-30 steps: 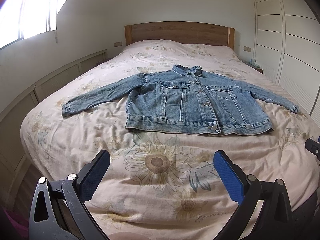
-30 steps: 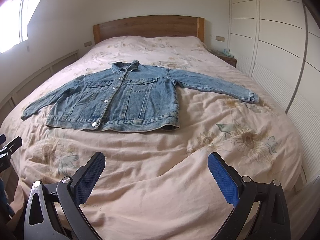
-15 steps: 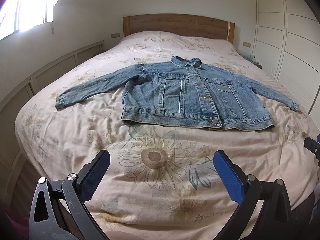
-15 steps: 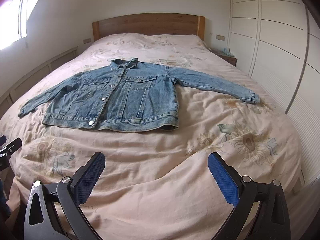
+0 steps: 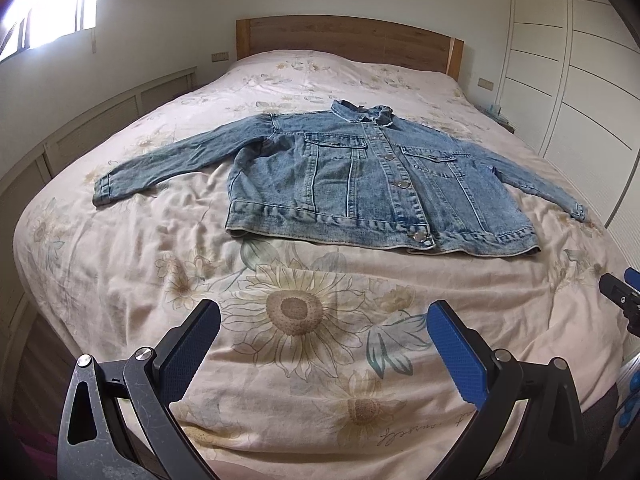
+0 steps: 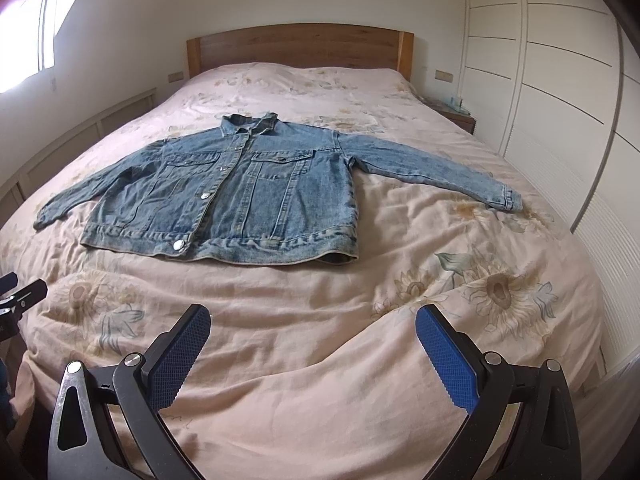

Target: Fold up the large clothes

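- A denim jacket [image 5: 360, 184] lies flat on the bed [image 5: 304, 360], front side up and buttoned, about in the middle of the flowered cover [image 6: 280, 360].
- Its collar [image 5: 362, 113] points to the wooden headboard [image 5: 344, 38], and its hem [image 5: 376, 236] points to the foot of the bed, toward both cameras.
- The body of the jacket runs from collar to hem along the length of the bed; the long axis of the whole spread garment goes across the bed, from cuff to cuff.
- Both sleeves are stretched out and slope a little toward the foot: the left sleeve cuff [image 5: 103, 189] lies near the window side, and the right sleeve cuff [image 6: 508, 199] lies near the white wardrobe [image 6: 560, 80].
- The left gripper [image 5: 322, 314] hangs above the foot end of the cover, over a big sunflower print [image 5: 294, 312], with its blue pads spread wide and nothing between them; it is well apart from the hem.
- The right gripper [image 6: 312, 318] is also spread wide and holds nothing, above the wrinkled cover and well short of the jacket.
- In each wrist view, a small part of the other gripper shows at the edge of the picture.
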### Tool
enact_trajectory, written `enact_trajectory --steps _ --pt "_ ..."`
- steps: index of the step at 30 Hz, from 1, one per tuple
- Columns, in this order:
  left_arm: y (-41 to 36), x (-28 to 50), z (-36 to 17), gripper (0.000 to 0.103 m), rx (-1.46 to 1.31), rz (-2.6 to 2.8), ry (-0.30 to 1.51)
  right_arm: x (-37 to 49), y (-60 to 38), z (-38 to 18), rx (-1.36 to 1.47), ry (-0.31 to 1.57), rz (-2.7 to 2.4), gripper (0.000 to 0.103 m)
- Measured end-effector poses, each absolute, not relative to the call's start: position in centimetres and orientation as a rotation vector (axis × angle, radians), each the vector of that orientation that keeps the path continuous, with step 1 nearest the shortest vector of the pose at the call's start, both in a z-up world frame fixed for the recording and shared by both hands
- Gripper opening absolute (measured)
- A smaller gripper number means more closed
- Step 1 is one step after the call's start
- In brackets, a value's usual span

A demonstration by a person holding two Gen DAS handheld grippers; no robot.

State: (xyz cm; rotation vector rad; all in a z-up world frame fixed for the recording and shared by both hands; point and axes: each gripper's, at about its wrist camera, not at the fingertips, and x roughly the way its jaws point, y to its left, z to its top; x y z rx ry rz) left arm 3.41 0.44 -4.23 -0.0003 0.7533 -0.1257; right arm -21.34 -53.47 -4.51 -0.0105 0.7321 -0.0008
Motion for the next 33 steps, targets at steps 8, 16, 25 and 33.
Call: enact_trajectory --steps 8,16,25,33 --pt "0.9 4.3 -4.6 0.102 0.015 -0.117 0.782 -20.6 -53.6 -5.0 -0.016 0.755 -0.004 0.103" --pt "2.9 6.9 -5.3 0.102 -0.020 -0.097 0.844 -18.4 -54.3 -5.1 -0.037 0.772 -0.028 0.103" --pt "6.8 12.2 -5.0 0.102 -0.065 0.022 0.874 -14.3 -54.6 -4.5 -0.064 0.774 -0.040 0.103" --pt "12.3 17.1 -4.6 0.102 -0.140 0.186 0.841 -9.4 -56.0 -4.9 -0.043 0.805 -0.066 0.103"
